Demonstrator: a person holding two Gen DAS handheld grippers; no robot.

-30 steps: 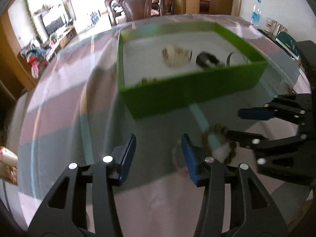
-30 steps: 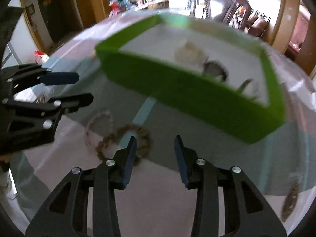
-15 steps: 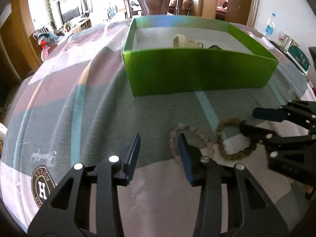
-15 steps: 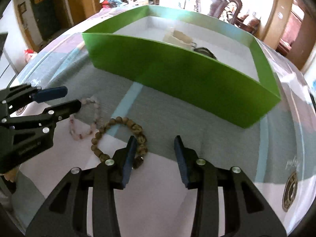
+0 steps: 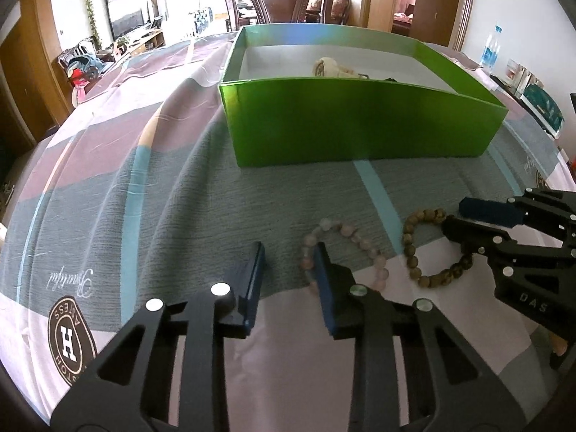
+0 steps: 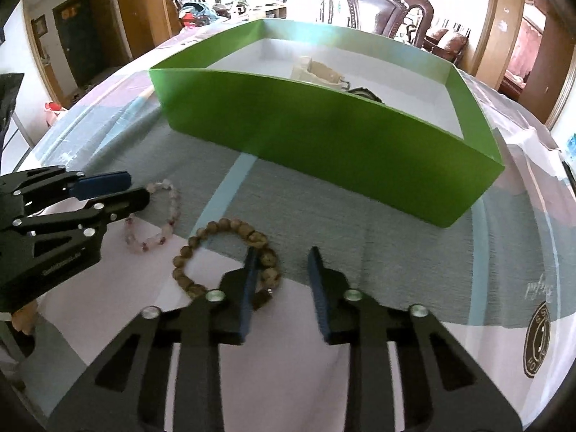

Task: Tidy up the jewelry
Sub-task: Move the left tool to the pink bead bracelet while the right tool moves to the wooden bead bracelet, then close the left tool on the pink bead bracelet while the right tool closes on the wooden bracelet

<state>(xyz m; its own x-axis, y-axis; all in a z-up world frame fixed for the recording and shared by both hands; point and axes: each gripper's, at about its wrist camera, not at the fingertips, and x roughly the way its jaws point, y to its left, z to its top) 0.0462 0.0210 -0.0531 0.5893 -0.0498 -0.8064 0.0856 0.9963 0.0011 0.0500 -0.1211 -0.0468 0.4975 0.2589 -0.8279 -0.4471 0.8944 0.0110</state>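
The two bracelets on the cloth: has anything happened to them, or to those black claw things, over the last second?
Both grippers sank toward the cloth. The left gripper now has one finger at the pink bracelet; the right gripper has one at the brown bracelet. Both are open, and nothing was taken hold of or let go. Both bracelets and the green box stayed put.

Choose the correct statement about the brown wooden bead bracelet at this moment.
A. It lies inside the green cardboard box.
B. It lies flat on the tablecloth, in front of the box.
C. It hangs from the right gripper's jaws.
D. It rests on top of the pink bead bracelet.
B: the brown wooden bead bracelet lies flat on the cloth before the green cardboard box, beside the pink bead bracelet, with the right gripper open.
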